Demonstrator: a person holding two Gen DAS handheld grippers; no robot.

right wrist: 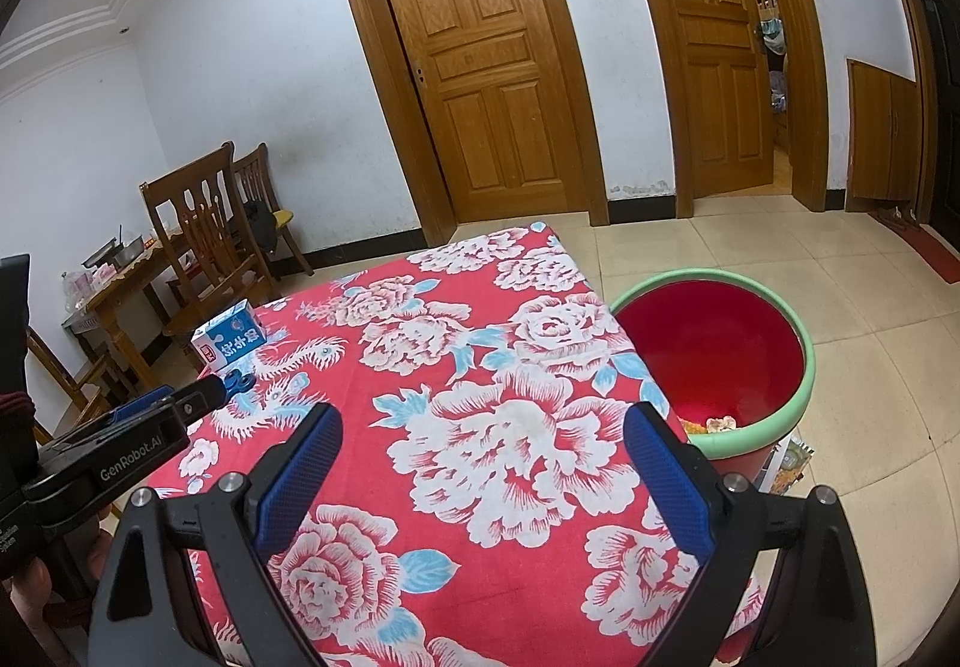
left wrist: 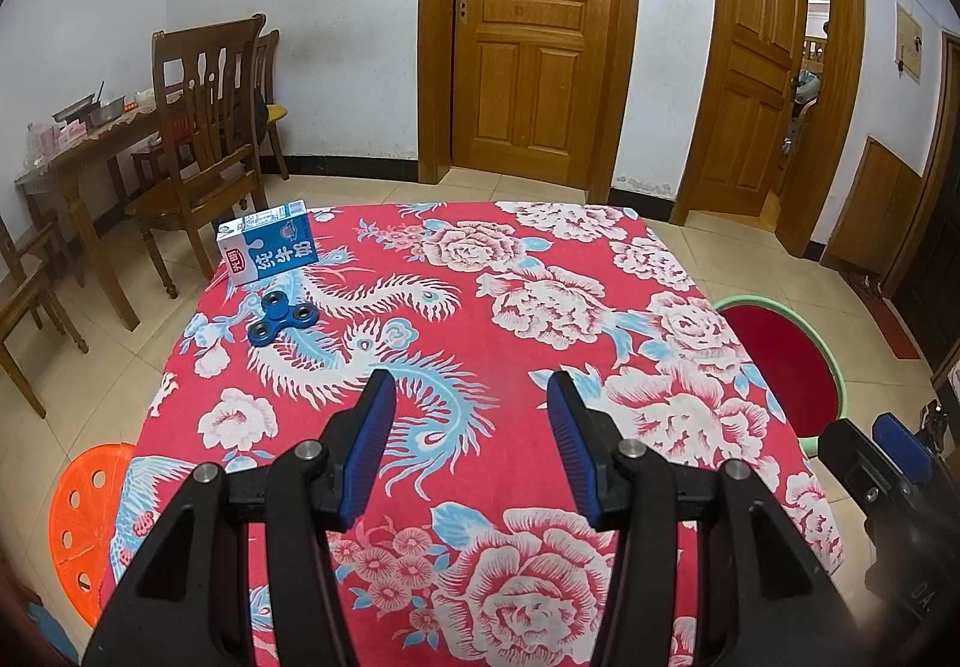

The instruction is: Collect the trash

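Left tool (left wrist: 471, 391): spread, empty, above the counter (left wrist: 540, 259). Milk carton (left wrist: 268, 248) lies ahead and to its left at the far left corner, on its side, long axis running across the approach; the left tool is judged nearer. Right tool (right wrist: 483, 430): spread, empty, beside the bin (right wrist: 714, 283).

My left gripper (left wrist: 471, 397) hangs over the floral tablecloth (left wrist: 540, 271) with its jaws spread and nothing between them; a milk carton (left wrist: 268, 249) lies at the far left corner; a blue fidget spinner (left wrist: 282, 317) sits just in front of it; a red bin (left wrist: 780, 361) stands beside the table's right edge; my right gripper (left wrist: 894, 451) shows at lower right.
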